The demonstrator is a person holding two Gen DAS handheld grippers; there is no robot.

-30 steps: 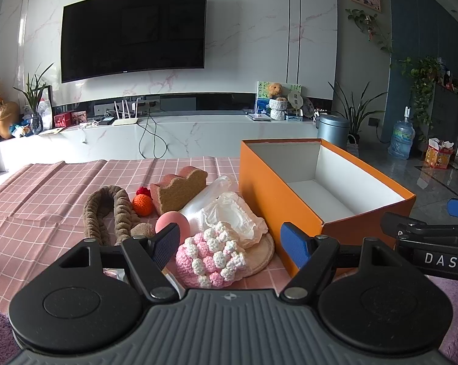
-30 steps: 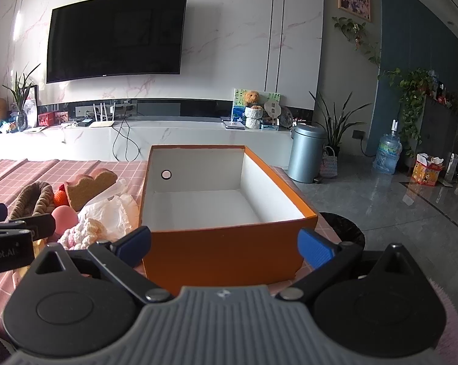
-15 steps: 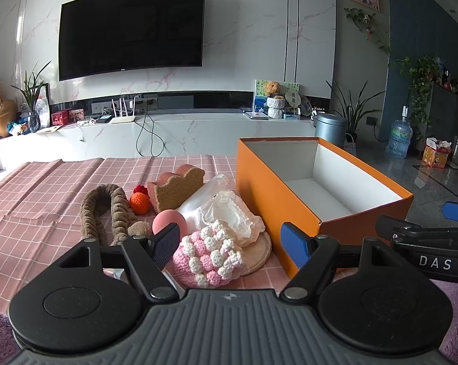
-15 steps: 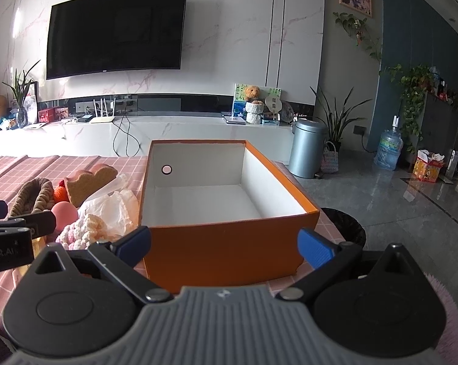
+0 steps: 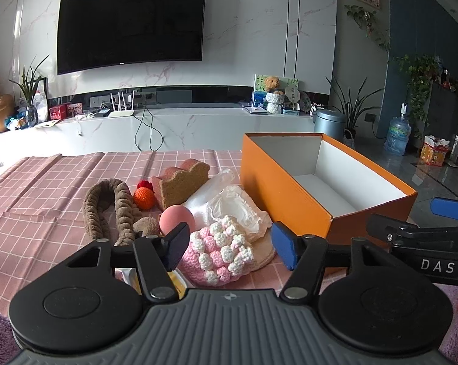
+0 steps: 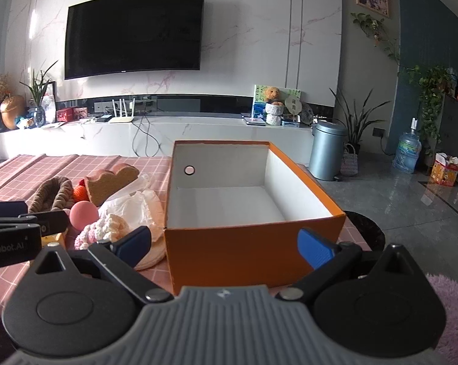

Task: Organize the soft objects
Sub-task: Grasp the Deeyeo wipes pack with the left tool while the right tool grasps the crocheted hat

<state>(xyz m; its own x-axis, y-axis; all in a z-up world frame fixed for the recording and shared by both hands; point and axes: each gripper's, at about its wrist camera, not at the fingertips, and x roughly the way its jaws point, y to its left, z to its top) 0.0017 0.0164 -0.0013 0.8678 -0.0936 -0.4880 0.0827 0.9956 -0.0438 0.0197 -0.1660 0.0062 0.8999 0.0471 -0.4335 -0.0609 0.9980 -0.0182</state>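
An open orange box (image 5: 277, 188) (image 6: 250, 249) with a white, empty inside stands on the pink checked tablecloth (image 5: 40, 182). Left of it lies a pile of soft things: a pink-and-white crochet piece (image 5: 219, 252) (image 6: 101, 228), a pink ball (image 5: 175, 217) (image 6: 81, 213), a brown toast-shaped plush (image 5: 181, 184) (image 6: 110, 179), an orange crochet ball (image 5: 143, 197), a brown plush band (image 5: 107, 210), and a white plastic bag (image 5: 229, 206) (image 6: 131, 206). My left gripper (image 5: 230, 248) is open and empty just before the crochet piece. My right gripper (image 6: 225, 245) is open and empty before the box's near wall.
A yellow object (image 5: 177, 286) lies under the left gripper's finger. A white TV bench (image 5: 168, 127) and a wall TV (image 5: 131, 24) are behind the table. A grey bin (image 6: 327, 152) and a water bottle (image 6: 407, 152) stand on the floor to the right.
Both grippers have shifted slightly, and the scene sits a little lower in the left wrist view. Nothing was taken hold of; the soft things and the box have not moved.
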